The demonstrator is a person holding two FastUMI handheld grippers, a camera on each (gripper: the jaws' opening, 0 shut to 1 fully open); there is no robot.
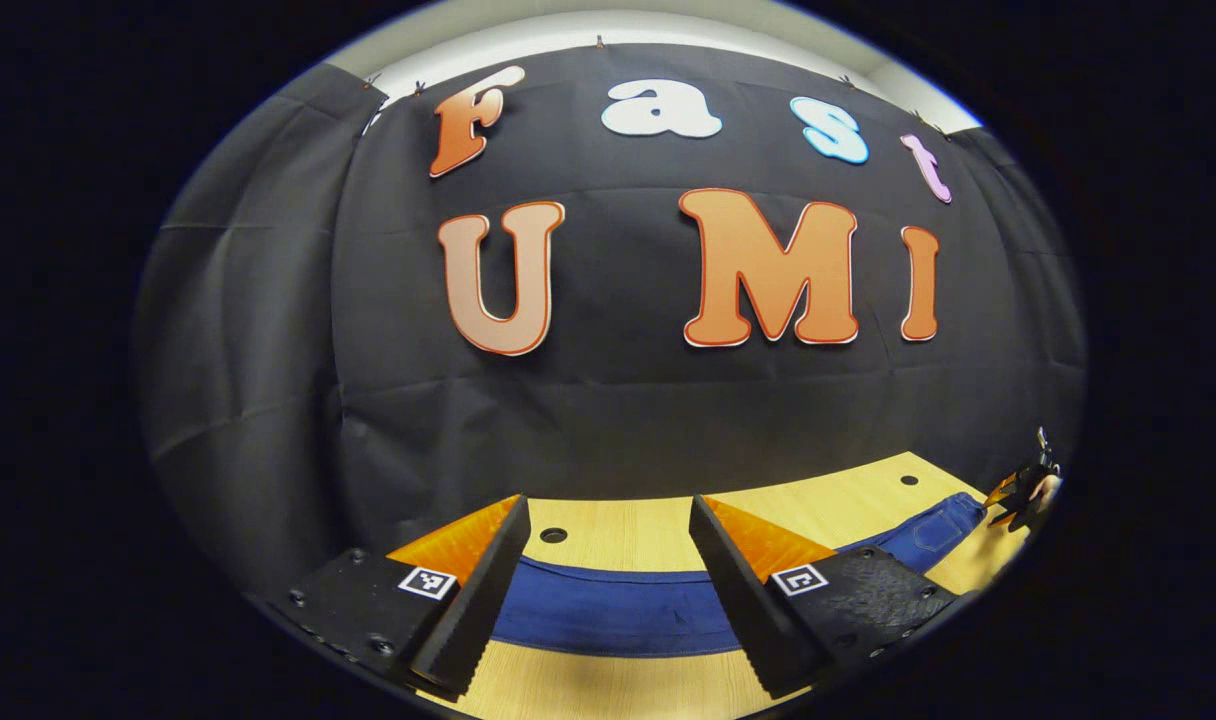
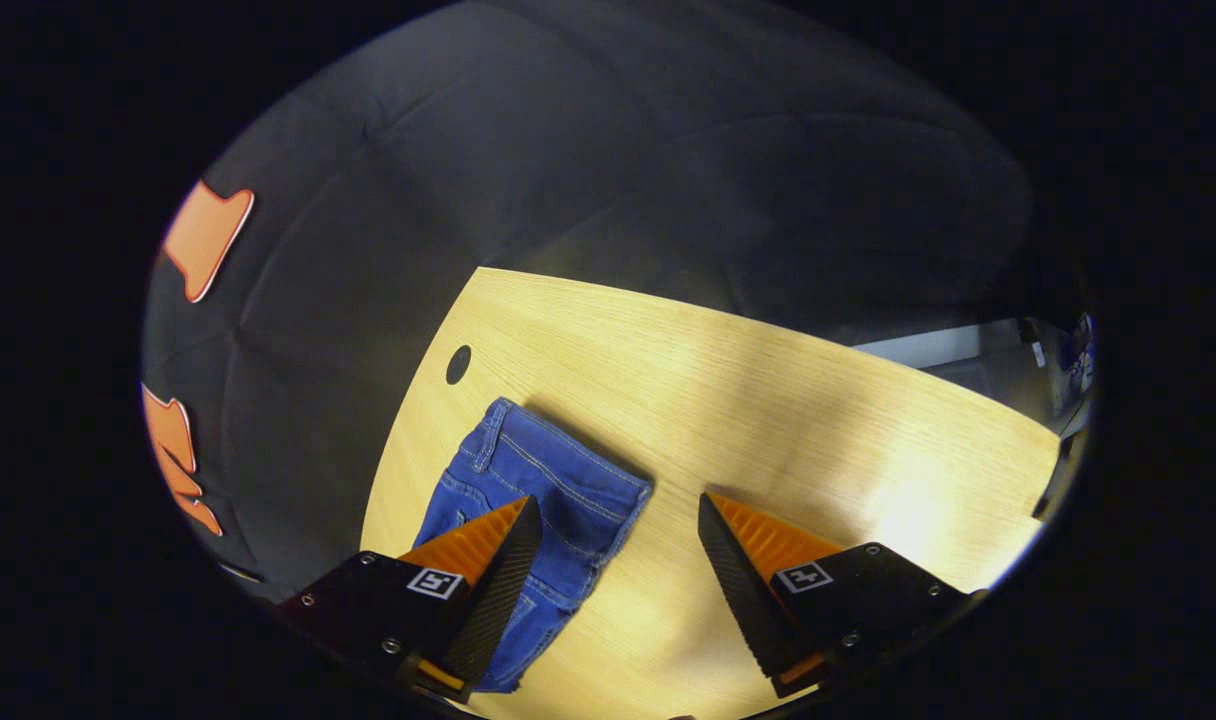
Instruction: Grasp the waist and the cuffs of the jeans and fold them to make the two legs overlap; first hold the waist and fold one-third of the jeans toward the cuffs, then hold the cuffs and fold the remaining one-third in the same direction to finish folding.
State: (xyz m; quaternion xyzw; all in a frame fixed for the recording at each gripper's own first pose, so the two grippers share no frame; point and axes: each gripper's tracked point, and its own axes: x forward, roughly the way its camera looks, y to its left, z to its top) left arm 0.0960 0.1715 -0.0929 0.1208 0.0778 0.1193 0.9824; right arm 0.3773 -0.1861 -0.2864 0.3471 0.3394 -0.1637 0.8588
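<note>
L gripper (image 1: 608, 580) jaws spread, nothing between; jeans (image 1: 618, 610) lie just ahead on the table (image 1: 608, 535), long axis running across the jaws, stretching off twd the table's far right corner. R gripper (image 2: 618, 580) also spread, empty; jeans' end (image 2: 538, 480) sits ahead-left of its jaws near the table's left edge. Judgement: each hand is nearest its own end, R needs a small shift left.
</note>
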